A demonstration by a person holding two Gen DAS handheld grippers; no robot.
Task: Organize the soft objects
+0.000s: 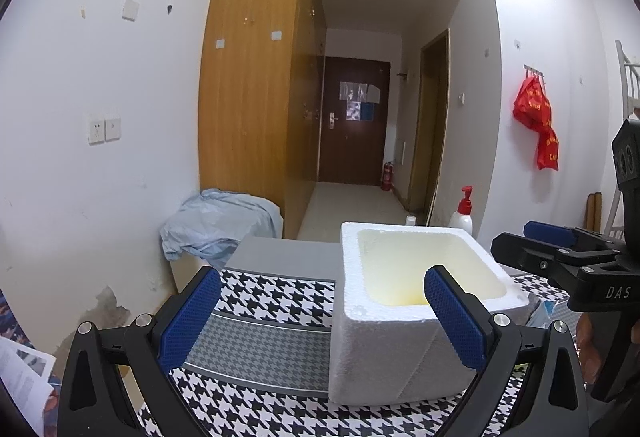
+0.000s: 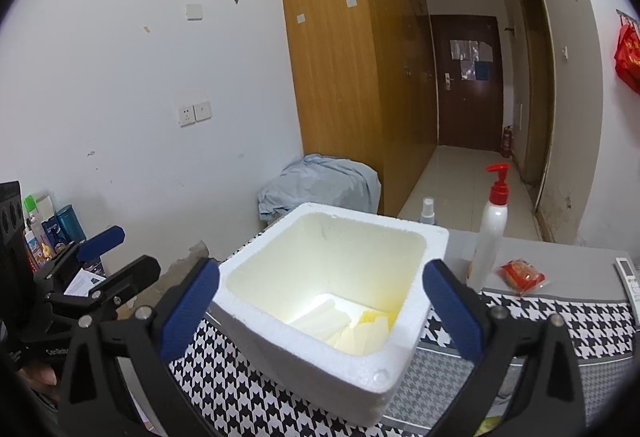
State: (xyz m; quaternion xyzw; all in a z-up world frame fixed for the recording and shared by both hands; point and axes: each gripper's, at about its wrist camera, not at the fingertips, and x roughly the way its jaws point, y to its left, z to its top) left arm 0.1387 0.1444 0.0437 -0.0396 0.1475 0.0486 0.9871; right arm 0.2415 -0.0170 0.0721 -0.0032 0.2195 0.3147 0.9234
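R gripper (image 2: 320,301) is spread as wide as it goes, nothing between the blue pads (image 2: 188,311); it looks straight down into the foam box (image 2: 304,353), which fills the lower centre of the R wrist view. The soft pieces (image 2: 344,329), pale white and yellowish slabs, lie on the box floor at lower centre-right of that frame, below and just ahead of the fingertips, long axes running roughly lower right to upper left.

L gripper (image 1: 322,315) is also spread and empty; in its own view the box sits lower right, its R pad in front of the near rim, so the box lies off to that side. Judging by that, R hand is the nearer one to the contents.

Box stands on a houndstooth cloth (image 2: 560,321). Further back on the table: pump bottle (image 2: 490,233), a red packet (image 2: 522,275), small spray bottle (image 2: 428,211). Beyond: crumpled blue-grey sheet (image 2: 320,181), wardrobe (image 2: 332,49), hallway door (image 2: 466,77).
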